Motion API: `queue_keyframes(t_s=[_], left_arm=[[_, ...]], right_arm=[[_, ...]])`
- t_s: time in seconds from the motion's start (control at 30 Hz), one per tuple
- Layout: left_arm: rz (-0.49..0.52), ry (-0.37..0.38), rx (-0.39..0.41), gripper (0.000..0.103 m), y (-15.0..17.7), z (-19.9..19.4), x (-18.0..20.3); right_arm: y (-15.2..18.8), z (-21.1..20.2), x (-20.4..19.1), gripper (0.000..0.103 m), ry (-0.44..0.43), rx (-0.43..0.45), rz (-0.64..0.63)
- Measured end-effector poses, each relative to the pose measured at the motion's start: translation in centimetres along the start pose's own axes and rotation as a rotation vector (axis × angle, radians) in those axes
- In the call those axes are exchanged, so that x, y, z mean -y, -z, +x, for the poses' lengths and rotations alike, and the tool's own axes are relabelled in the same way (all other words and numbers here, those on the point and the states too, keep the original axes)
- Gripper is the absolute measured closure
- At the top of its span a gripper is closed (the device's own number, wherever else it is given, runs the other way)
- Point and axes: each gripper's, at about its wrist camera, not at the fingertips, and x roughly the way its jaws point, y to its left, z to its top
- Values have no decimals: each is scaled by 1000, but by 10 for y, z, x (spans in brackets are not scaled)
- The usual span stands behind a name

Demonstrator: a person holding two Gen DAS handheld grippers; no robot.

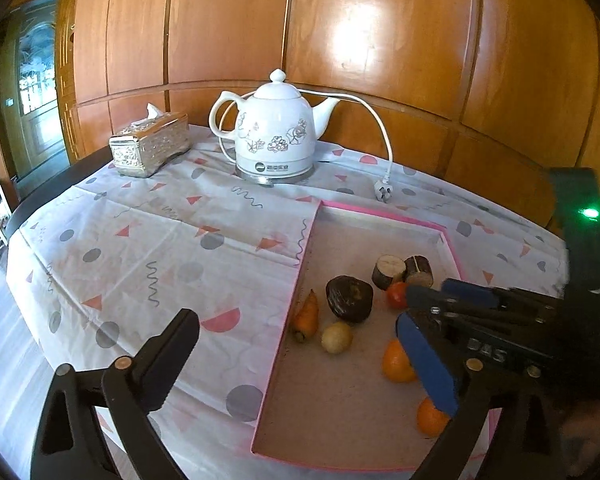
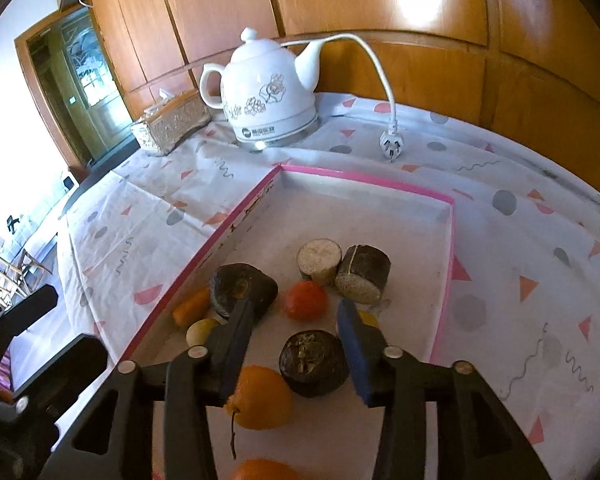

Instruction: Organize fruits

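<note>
**Fruits in pink tray, both grippers spread wide**

Fruits sit in the pink-rimmed tray (image 2: 446, 240) on the patterned tablecloth (image 1: 140, 248). Nearest to us in the right wrist view: an orange (image 2: 260, 472) at the bottom edge, then a stemmed orange (image 2: 266, 398) partly under our right gripper (image 2: 296, 354). Its fingers are spread apart, gripping nothing, w/ a dark wrinkled round fruit (image 2: 314, 364) lying between them, not touching either pad as far as we can tell. Just past that: a small red-orange fruit (image 2: 305, 299), a big dark lump (image 2: 242, 290), a pale yellow ball (image 2: 202, 331) and a carrot (image 2: 192, 306) along the tray's left wall. Further back, two cut cylinder pieces (image 2: 342, 268) touch side by side.

Our left gripper (image 1: 296, 324) hangs over the cloth and the tray's left wall, fingers released & wide, nothing held.

Far end of table: white floral kettle (image 1: 274, 130) on its base, cord w/ plug (image 1: 384, 192) loose on the cloth, silver tissue box (image 1: 150, 146) to the left, wood panelling (image 1: 380, 40) behind.
</note>
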Motion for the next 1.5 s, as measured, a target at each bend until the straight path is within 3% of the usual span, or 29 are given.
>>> queue_keyframes(t_s=[0.2, 0.43, 0.6, 1.5], left_arm=[[-6, 1, 5, 0, 0, -3, 3], [3, 0, 14, 0, 2, -10, 10], [10, 1, 23, 0, 2, -15, 15], [0, -30, 57, 0, 2, -30, 17]], right_arm=[[13, -32, 5, 55, 64, 83, 43], [35, -55, 5, 54, 166, 124, 66], [43, -65, 4, 54, 189, 146, 60], [52, -73, -8, 54, 190, 168, 29]])
